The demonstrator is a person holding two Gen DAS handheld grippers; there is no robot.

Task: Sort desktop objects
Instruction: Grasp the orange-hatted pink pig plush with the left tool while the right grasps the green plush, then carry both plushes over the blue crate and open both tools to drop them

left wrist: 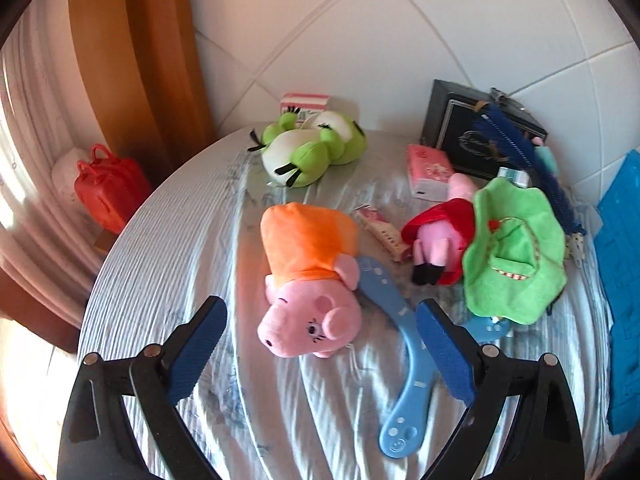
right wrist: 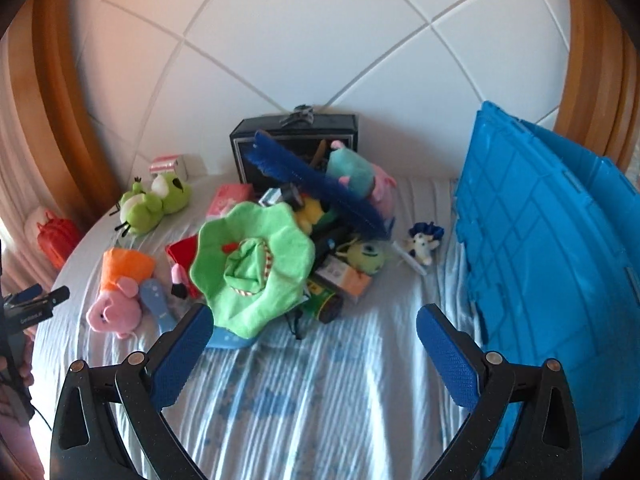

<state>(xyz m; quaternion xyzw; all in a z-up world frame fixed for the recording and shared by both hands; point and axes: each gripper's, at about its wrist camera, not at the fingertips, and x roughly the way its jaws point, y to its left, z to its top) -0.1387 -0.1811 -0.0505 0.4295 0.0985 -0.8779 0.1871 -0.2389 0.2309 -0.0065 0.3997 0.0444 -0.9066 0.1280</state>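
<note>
Your left tongs (left wrist: 320, 354) hang spread and empty, the pink plush pig in orange dress (left wrist: 310, 280) right between them, snout-first, lying lengthwise; right tongs (right wrist: 314, 354) gape too.

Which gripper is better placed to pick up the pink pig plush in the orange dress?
Left. The left gripper is open with the pig plush directly between its fingers. The right gripper faces the central pile instead, with the pig far to its left.
</note>
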